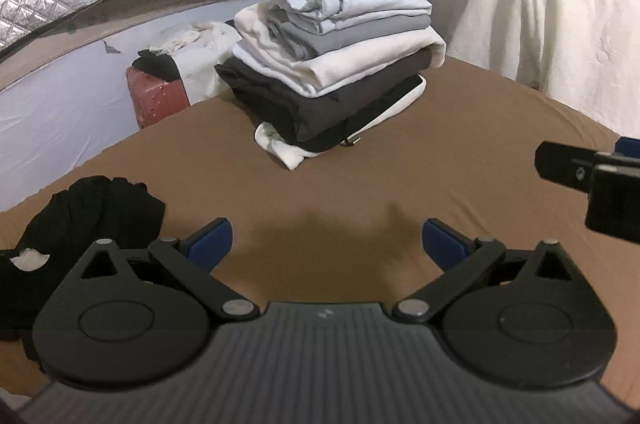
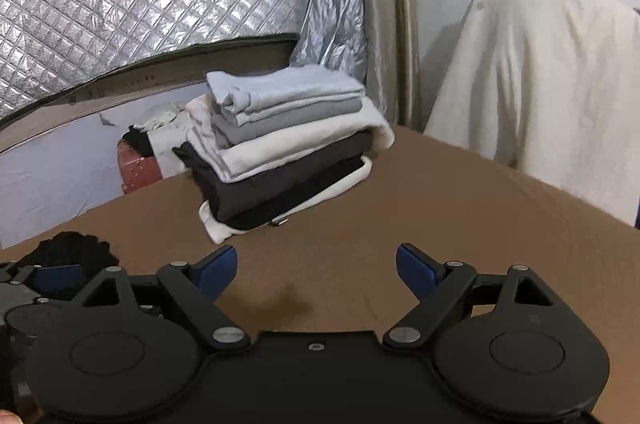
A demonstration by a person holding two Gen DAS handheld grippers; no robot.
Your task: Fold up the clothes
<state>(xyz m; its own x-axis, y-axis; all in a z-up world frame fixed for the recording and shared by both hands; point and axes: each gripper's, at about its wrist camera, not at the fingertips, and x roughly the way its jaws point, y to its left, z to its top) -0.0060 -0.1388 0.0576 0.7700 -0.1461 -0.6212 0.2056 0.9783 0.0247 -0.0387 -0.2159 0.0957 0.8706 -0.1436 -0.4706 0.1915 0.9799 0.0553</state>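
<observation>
Stack of folded clothes (image 1: 332, 64) is seen at far side of bed (image 1: 400, 184); these judged as done. One crumpled black garment (image 1: 80, 216) is left unfolded at near left of bed, just beside left gripper (image 1: 326, 244). Left gripper is held wide, nothing between jaws. Right gripper (image 2: 316, 272) also held wide and empty, above bare brown sheet. Black garment judged next to be folded.

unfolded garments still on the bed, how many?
1. A crumpled black garment lies on the brown bed, left of the open left claw and in front of the folded stack. More may be hidden outside the views.
</observation>
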